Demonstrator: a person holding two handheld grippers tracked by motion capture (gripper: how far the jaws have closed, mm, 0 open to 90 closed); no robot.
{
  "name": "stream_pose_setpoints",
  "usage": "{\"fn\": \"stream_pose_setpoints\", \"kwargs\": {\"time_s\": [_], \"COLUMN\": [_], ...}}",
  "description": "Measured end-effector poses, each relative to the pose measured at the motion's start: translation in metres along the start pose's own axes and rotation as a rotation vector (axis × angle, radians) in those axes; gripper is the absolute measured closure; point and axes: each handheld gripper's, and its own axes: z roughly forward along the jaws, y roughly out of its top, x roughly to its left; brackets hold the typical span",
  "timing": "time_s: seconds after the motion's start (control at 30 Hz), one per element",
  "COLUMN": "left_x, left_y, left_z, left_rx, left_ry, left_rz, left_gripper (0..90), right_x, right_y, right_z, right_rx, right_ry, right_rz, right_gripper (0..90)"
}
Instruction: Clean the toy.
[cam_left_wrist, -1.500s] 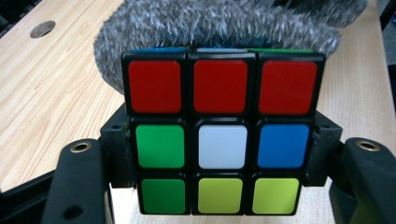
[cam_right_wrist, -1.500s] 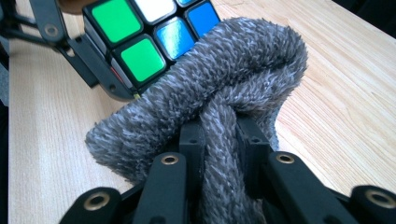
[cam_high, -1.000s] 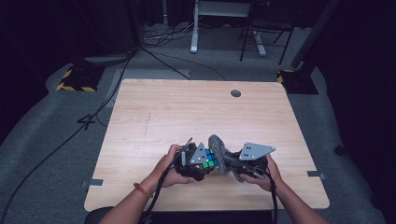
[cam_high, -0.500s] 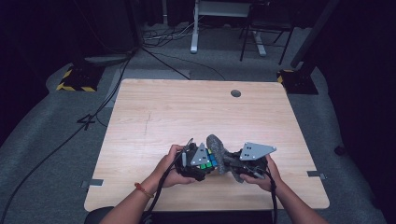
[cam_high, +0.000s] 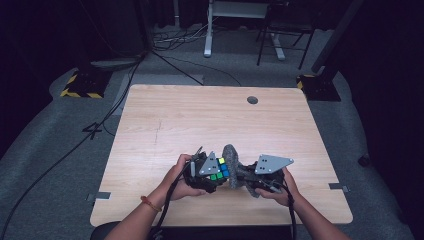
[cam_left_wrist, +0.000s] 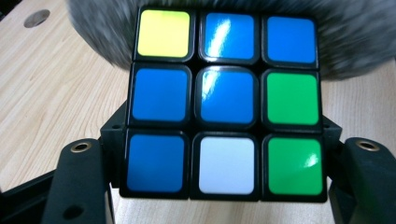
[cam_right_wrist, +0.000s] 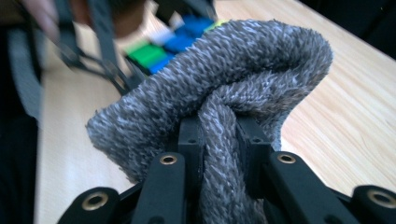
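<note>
Near the table's (cam_high: 165, 115) front edge, your left hand-held gripper (cam_high: 212, 175) clamps the puzzle cube (cam_left_wrist: 226, 100); your right hand-held gripper (cam_high: 247, 176) pinches the grey cloth (cam_right_wrist: 219, 93) against it. Wiping looks underway, unfinished.

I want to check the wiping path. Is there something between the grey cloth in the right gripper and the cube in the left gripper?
Nothing visible. The grey cloth, pinched in the right gripper, lies right against the cube held by the left gripper.
</note>
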Motion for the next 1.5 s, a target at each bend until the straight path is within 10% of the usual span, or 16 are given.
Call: {"fn": "stream_pose_setpoints", "kwargs": {"time_s": [0.33,0.6,0.97,1.3,1.5], "left_x": [-0.003,-0.003,-0.003,-0.005,-0.003], "left_y": [0.001,0.003,0.0,0.002,0.0], "left_z": [0.003,-0.006,-0.002,-0.007,-0.006], "left_rx": [0.013,-0.031,-0.007,-0.04,-0.034], "left_ry": [0.014,0.015,0.002,-0.007,-0.012], "left_rz": [0.012,0.013,0.022,0.036,0.028], "left_gripper": [33.0,33.1,33.1,33.1,33.1], "right_x": [0.002,-0.008,0.003,-0.007,-0.008], "right_y": [0.002,-0.013,0.002,-0.011,-0.009], "right_z": [-0.001,0.011,-0.001,0.012,0.009], "right_rx": [0.004,0.122,-0.006,0.146,0.109], "right_ry": [0.001,-0.027,0.027,-0.017,0.012], "right_rz": [-0.03,-0.027,-0.033,-0.038,-0.007], "right_gripper": [75.2,75.2,75.2,74.9,74.8]}}
